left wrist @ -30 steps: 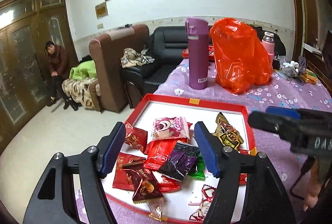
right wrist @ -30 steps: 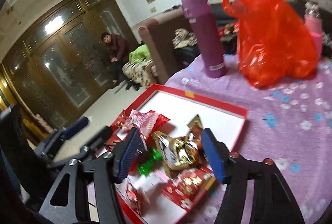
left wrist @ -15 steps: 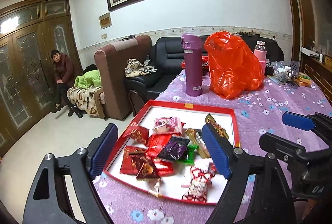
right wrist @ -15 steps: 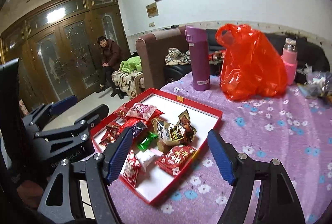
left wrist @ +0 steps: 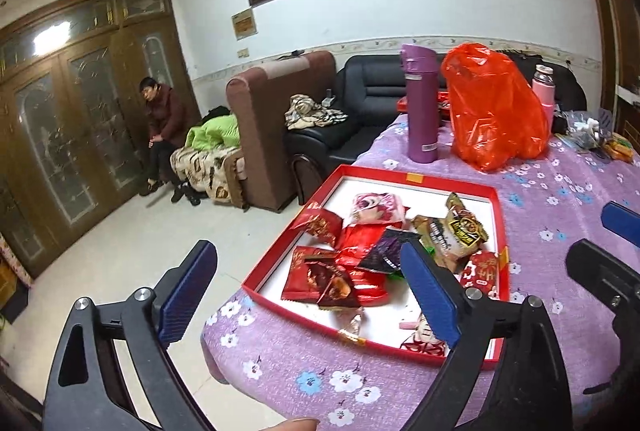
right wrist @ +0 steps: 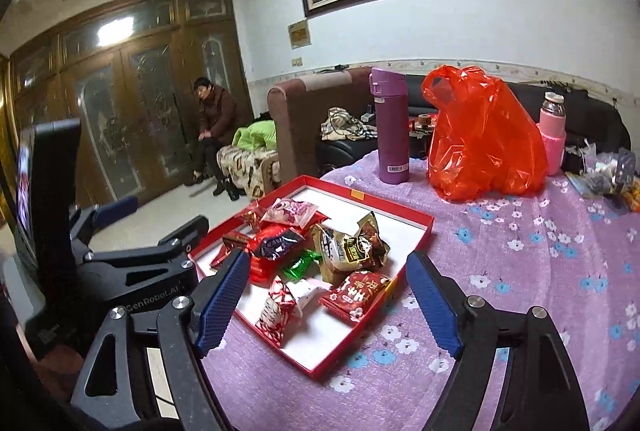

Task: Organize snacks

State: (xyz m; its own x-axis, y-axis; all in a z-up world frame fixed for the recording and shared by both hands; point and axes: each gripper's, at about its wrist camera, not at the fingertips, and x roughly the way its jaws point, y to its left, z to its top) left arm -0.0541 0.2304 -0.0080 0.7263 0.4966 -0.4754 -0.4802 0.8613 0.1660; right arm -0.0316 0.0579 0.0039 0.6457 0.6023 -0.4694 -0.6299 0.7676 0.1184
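**Both grippers empty, held back from the snack tray**

The left gripper (left wrist: 308,291) and the right gripper (right wrist: 328,305) were both wide open and held nothing. The snacks (right wrist: 316,251) lay in a loose pile inside the red tray (right wrist: 416,235) on the bench (right wrist: 540,271), near its edge. It seemed to be a pause between picks. The next move probably needed one gripper to come down over a single top packet, such as the gold packet (right wrist: 352,245), and close on it.
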